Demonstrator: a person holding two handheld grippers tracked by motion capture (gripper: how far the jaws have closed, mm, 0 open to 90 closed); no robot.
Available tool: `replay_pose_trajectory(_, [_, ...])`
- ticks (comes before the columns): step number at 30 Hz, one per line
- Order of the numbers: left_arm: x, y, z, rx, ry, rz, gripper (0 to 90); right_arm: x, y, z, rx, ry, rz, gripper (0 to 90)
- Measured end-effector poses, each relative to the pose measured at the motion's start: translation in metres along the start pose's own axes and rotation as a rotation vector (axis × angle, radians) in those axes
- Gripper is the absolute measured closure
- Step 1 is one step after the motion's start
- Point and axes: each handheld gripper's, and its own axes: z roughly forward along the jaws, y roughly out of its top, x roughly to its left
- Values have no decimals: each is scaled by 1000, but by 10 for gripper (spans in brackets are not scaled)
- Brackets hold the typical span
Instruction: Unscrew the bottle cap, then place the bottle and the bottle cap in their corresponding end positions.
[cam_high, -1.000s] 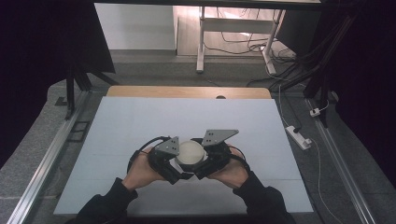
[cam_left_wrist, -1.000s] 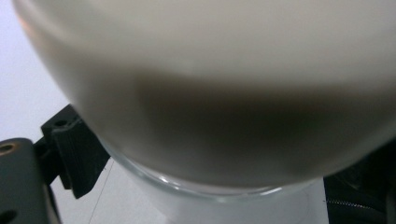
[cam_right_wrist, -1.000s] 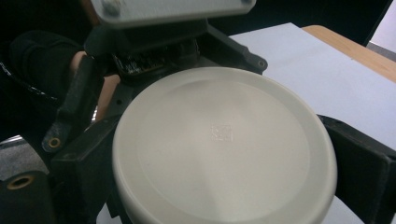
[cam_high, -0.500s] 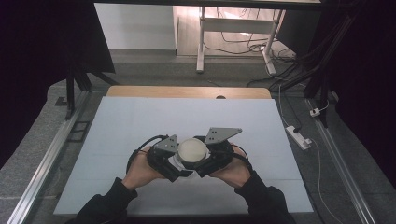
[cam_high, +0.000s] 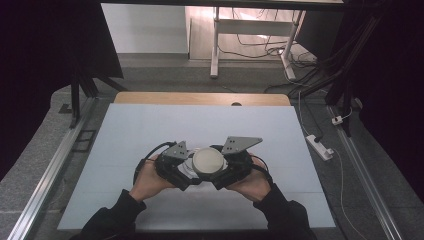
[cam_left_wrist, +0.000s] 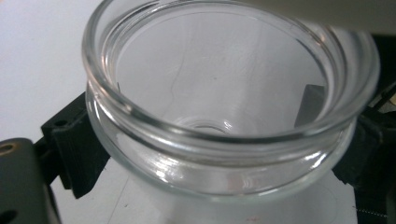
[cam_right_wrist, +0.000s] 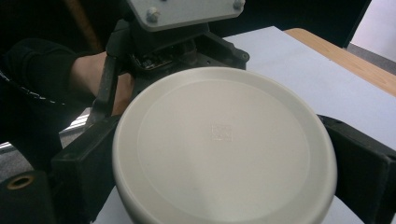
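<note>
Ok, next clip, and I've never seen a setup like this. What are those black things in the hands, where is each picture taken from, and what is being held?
No robot here: a person holds a hand-held two-jaw tool in each hand. The high view looks down on the pale table from above the person's side. The left tool and the right tool meet near the table's front edge, each topped by a grey three-cornered plate. The other two pictures come from cameras that ride on the tools and look along their black jaws. In the left gripper view the jaws sit on either side of a clear glass jar, open at the top and apparently empty. In the right gripper view the jaws clamp a round cream lid by its edge. From above, the lid sits over the jar, so it is probably being put on or taken off.
</note>
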Motion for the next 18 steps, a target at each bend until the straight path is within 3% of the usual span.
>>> replay_pose_trajectory(18, [10,-4,-7,-18,58,-50,76,7,-10,-10,11,5,16,71])
